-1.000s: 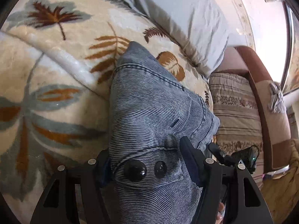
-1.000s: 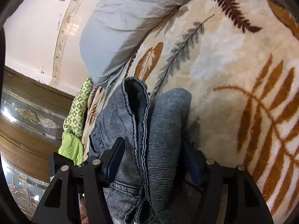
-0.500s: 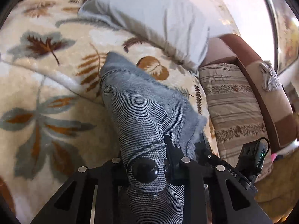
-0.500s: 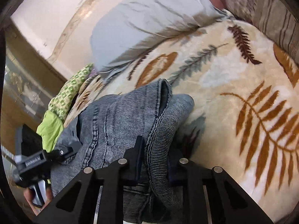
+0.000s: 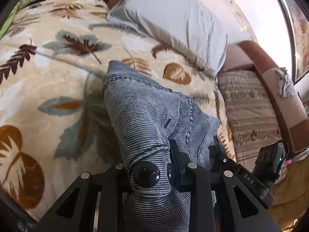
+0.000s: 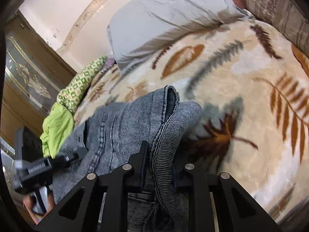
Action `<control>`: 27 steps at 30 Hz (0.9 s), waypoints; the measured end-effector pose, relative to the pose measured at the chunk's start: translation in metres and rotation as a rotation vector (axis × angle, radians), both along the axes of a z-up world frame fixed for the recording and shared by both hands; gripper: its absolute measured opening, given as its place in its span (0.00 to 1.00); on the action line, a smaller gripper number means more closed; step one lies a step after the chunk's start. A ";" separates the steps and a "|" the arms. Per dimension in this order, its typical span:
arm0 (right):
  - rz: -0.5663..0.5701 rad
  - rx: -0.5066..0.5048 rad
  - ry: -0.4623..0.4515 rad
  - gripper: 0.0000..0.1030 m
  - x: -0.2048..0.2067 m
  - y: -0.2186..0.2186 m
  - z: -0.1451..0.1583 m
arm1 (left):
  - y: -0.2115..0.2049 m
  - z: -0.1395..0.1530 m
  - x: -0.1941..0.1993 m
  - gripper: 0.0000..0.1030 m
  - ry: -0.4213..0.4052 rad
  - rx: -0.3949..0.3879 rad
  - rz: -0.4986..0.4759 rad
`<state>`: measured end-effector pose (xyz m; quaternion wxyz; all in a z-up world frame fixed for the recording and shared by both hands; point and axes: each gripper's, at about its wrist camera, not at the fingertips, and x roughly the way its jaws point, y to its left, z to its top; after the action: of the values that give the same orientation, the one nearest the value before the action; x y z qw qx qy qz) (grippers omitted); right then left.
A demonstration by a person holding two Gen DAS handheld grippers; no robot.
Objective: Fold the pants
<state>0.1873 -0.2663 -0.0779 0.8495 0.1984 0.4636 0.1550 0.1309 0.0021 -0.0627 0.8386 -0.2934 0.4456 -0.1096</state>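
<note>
Left claw: the left gripper [image 5: 150, 172] is clamped on the waistband end of the grey denim pants [image 5: 146, 116], by two black buttons [image 5: 145, 174].
Right claw: the right gripper [image 6: 160, 166] is pinched on a bunched edge of the same pants [image 6: 125, 127].
Pants: gathered, far end resting on the leaf-print blanket [image 5: 48, 89].
Progress: early, I judge; no flat fold shows yet.
Left view only: striped cushion [image 5: 249, 112] at far right.
Right view only: green cloth [image 6: 58, 127] and wooden cabinet [image 6: 25, 77] at left.
Far: grey pillow [image 6: 170, 17].
</note>
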 end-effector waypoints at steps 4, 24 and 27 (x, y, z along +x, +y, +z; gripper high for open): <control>0.031 -0.020 -0.057 0.19 0.015 0.013 0.021 | 0.008 0.014 -0.001 0.25 -0.056 -0.005 0.022; 0.015 0.078 0.120 0.35 0.080 -0.011 -0.047 | -0.010 -0.023 0.063 0.46 0.128 0.123 0.044; 0.036 0.025 0.111 0.64 0.062 -0.010 -0.026 | -0.005 -0.009 0.041 0.53 0.114 0.112 0.053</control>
<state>0.2495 -0.2765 -0.1043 0.8172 0.2086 0.5114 0.1649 0.1719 -0.0027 -0.0720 0.8295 -0.2635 0.4903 -0.0452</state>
